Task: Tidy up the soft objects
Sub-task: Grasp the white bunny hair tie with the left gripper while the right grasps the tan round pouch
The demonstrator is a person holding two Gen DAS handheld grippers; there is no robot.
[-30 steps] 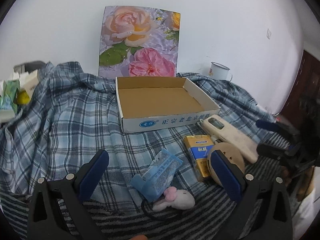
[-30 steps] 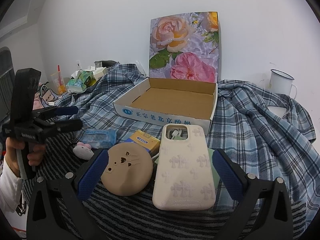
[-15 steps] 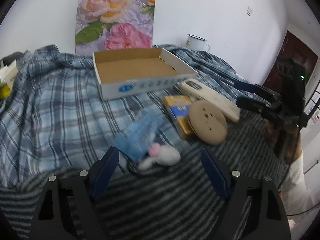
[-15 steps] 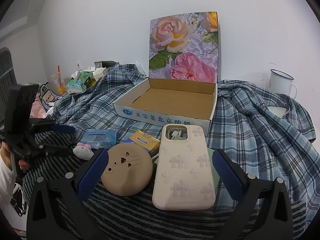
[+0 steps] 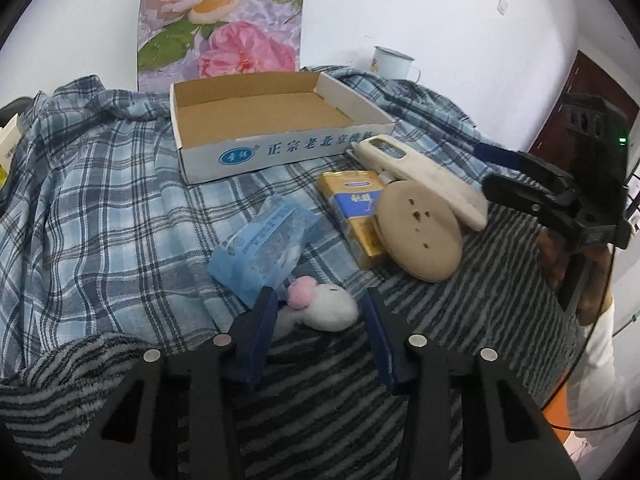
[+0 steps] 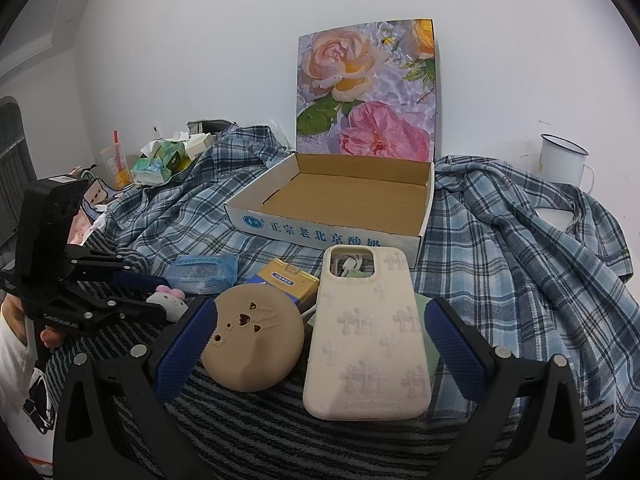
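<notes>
A small white plush (image 5: 328, 312) with a pink bow lies on the striped blanket, and it also shows in the right wrist view (image 6: 173, 300). My left gripper (image 5: 318, 297) (image 6: 160, 297) straddles the plush. Its jaws are closing; a gap shows on the right side. An open cardboard box (image 5: 280, 148) (image 6: 320, 236) with a floral lid stands behind. My right gripper (image 6: 320, 312) (image 5: 486, 168) stands open and holds nothing. It sits just before a cream phone case (image 6: 368, 344) and a round tan cat-face pad (image 6: 252, 340).
A blue packet (image 5: 260, 248) and a yellow carton (image 5: 356, 208) lie between the plush and the box. A plaid shirt (image 5: 100, 208) covers the surface. A white mug (image 6: 560, 160) stands far right, and tissue packs (image 6: 156, 164) sit far left.
My left gripper tipped downward and drew in over the plush, and its jaws narrowed from wide to either side of it. The right gripper and the other objects stayed put.
</notes>
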